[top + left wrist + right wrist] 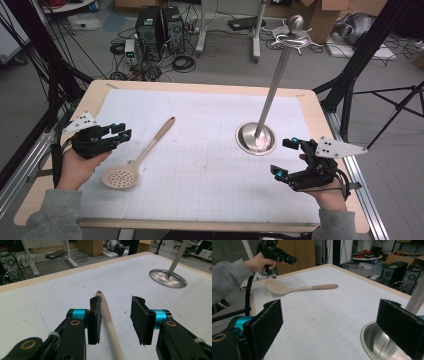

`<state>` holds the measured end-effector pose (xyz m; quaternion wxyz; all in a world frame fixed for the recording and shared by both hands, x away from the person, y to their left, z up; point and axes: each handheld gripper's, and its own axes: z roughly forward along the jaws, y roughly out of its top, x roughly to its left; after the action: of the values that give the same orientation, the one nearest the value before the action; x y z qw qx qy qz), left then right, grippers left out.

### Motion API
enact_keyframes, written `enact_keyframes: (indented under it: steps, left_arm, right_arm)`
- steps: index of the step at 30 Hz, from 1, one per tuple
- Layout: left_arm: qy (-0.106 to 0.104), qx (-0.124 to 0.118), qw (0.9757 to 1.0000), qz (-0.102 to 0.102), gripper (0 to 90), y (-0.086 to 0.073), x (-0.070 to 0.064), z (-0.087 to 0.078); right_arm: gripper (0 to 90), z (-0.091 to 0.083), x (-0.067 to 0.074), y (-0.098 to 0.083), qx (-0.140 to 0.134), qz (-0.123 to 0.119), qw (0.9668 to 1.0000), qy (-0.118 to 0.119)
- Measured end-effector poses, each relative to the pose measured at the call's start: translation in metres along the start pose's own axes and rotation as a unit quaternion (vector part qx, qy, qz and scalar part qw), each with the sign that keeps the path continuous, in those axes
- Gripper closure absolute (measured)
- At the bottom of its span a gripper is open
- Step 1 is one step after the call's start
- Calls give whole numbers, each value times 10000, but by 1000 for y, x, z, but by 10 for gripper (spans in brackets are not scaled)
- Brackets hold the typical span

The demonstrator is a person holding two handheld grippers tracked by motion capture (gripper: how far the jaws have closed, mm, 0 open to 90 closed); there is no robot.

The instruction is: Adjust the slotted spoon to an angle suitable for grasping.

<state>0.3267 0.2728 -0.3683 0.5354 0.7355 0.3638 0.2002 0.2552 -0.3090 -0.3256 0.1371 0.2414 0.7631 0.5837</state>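
No legible writing. Left gripper (116, 320) half-open, straddling slotted spoon (110, 322) handle, not gripping. Right gripper (332, 327) wide open, empty.

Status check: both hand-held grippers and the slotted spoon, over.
Left hand-held gripper open, jaws either side of slotted spoon handle, not gripping. Right hand-held gripper open, beside metal stand base. Nothing in the way.

A lab or test room is suggested. Two black computer towers (160, 27) are stood on the grey floor beyond the table (200, 85), among tangled cables (182, 62). Cardboard boxes (325, 12) are stacked at the back, and black frame struts (360, 55) and a tripod (400, 107) are set around the bench. A gridded white mat (210, 165) is laid over the tabletop. Shelving farther off is perhaps glimpsed, blurred.
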Motion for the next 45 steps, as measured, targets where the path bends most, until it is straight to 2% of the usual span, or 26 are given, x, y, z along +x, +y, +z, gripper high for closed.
enact_keyframes:
  steps: [3, 10, 11, 12, 13, 14, 16, 17, 22, 24, 29, 33, 38, 45]
  left_arm:
    - [-48, 43, 10000, -33, 670, -2, 1, 2]
    - [-132, 193, 9997, 58, 785, -7, 1, 6]
    - [-226, 176, 9995, 122, 795, -7, 0, 7]
    - [-234, 138, 9994, 234, 812, -7, -2, 7]
    - [-234, 138, 9994, 234, 836, -7, -2, 7]
    - [-243, 115, 9989, 388, 860, -8, -4, 9]
    - [-272, 121, 9987, 419, 882, -8, -4, 10]
    - [-263, 204, 9984, 457, 887, -10, -4, 12]
    - [-291, 241, 9977, 560, 894, -12, -3, 17]
    - [-306, 267, 9977, 545, 893, -13, -2, 20]
    - [-380, 623, 9961, 496, 893, -19, 3, 29]
    - [-431, 659, 9958, 466, 893, -21, 4, 33]
    - [-435, 810, 9944, 528, 894, -24, 7, 38]
    - [-556, 972, 9915, 664, 894, -30, 8, 44]
  right_arm:
    - [60, 1, 0, -2, 50, -10, 10000, 27]
    - [60, 2, 1, -2, 81, -16, 10000, 50]
    - [60, 2, 1, -2, 93, -25, 9999, 42]
    - [60, 2, 0, -2, 101, -19, 9999, 26]
    - [60, 2, 0, -2, 101, -19, 9999, 26]
    - [60, 2, 1, -3, 109, -6, 9999, 19]
    - [60, 2, 1, -3, 136, 2, 9999, 29]
    - [60, 2, 1, -3, 139, -5, 9999, 20]
    - [60, 1, 1, -4, 133, -25, 9999, 14]
    - [60, 0, 1, -4, 151, 8, 9999, 12]
    - [60, 1, 1, -6, 167, 12, 9999, 1]
    - [60, 2, 0, -7, 202, 23, 9998, -4]
    - [60, 2, -1, -8, 238, 34, 9997, -5]
    - [60, 3, 0, -9, 271, 40, 9996, 26]
